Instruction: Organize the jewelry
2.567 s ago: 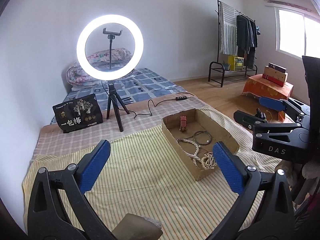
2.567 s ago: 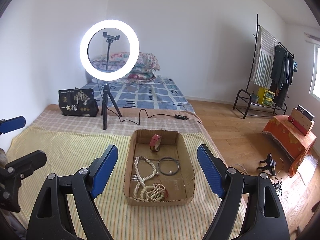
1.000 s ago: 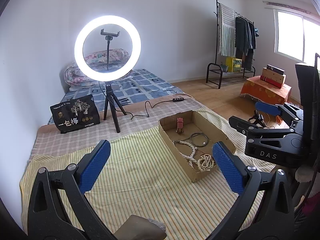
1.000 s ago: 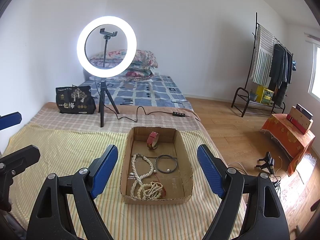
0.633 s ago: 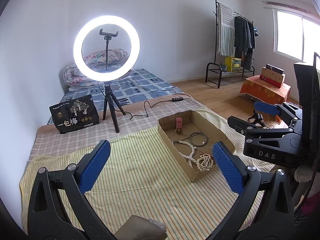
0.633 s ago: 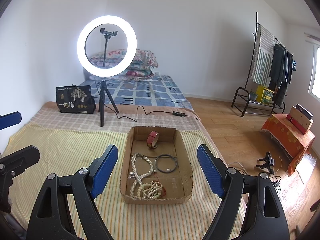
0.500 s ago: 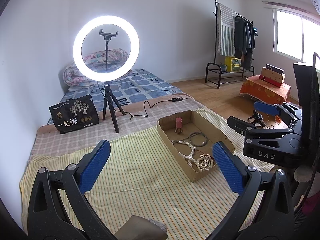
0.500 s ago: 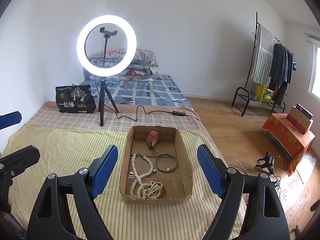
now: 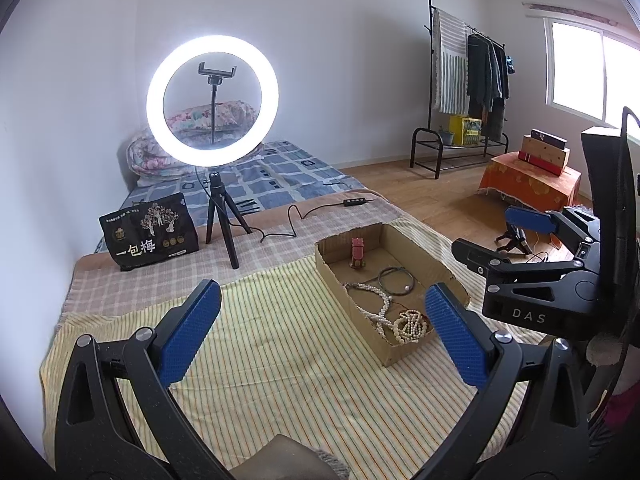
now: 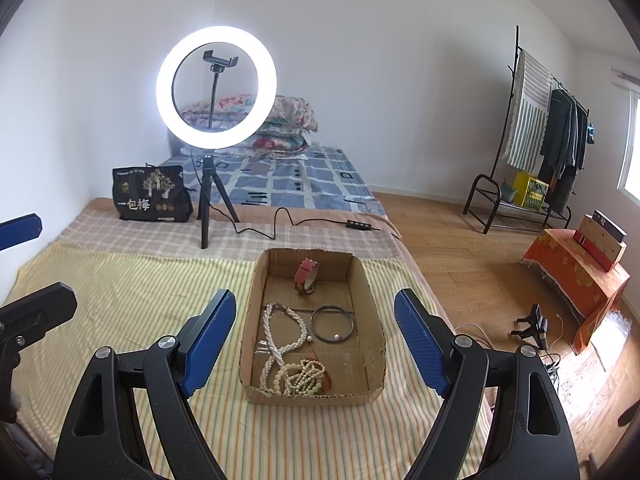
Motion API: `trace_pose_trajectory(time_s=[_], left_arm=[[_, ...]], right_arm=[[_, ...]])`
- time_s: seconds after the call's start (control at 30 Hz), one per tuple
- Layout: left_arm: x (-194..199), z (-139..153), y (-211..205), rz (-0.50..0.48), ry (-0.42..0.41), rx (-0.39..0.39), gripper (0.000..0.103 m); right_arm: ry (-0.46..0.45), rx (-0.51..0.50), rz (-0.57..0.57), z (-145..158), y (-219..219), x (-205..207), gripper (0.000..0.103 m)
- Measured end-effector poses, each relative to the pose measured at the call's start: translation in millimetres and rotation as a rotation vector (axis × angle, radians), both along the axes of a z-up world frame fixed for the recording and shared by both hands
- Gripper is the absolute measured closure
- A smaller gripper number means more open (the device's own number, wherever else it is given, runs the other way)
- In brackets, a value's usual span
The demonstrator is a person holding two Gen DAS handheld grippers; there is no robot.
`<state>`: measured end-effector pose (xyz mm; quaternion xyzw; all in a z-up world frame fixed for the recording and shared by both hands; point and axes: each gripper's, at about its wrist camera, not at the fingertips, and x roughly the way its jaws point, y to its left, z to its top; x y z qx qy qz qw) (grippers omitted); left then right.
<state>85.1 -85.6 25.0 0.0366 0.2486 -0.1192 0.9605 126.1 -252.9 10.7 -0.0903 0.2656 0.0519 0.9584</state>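
While both grippers, left gripper (image 9: 320, 332) and right gripper (image 10: 316, 338), hover with jaws wide and empty, pearl necklaces (image 10: 286, 350), bangle (image 10: 332, 324) and watch (image 10: 306, 275) lie in the cardboard tray (image 10: 370, 308) ahead of the right jaws; sorted or awaiting sorting, undecidable.

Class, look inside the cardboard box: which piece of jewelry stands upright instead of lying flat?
The red watch at the far end of the cardboard box. Its strap stands on edge, while the pearl necklace and the dark bangle lie flat.
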Motion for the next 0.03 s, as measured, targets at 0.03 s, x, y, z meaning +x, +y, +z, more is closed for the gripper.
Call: trace_pose_trajectory(time_s=[0.03], left_arm=[[0.1,0.0,-1.1,0.004,-0.001,0.000,0.000]], right_arm=[[0.000,0.000,0.000,-0.1,0.0,0.1,0.021]])
